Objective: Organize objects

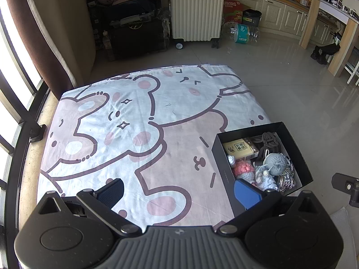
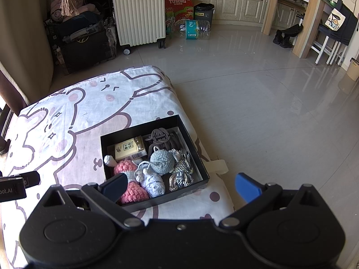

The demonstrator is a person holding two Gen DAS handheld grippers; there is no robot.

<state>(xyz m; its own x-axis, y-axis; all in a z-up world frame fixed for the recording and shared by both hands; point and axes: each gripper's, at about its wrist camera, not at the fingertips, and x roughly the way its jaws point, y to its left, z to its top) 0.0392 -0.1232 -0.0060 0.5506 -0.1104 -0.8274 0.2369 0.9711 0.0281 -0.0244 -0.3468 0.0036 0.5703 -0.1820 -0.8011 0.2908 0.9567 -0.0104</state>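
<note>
A: Both empty? Left tool (image 1: pixel 179 192) spread wide, right tool (image 2: pixel 179 188) too
B: Yep. Black box (image 2: pixel 193 143) lower centre of frame, already packed on the bedsheet (image 2: pixel 67 116). Better lowered slowly over the pink crochet (image 2: pixel 132 190)

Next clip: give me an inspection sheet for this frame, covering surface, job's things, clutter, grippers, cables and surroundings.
Surface: cartoon bear sheet covers the table, mostly bare.
Job's things: black box near the right edge holds a yellow carton, dark hair claw, grey-blue crochet ball, pink crochet toy, pale blue crochet piece and braided cord.
Clutter: nothing seen outside the box.
Grippers: left gripper and right gripper both open, empty.
Cables: nothing seen.
Surroundings: white suitcase, Tuborg carton, water bottle pack, tiled floor.
</note>
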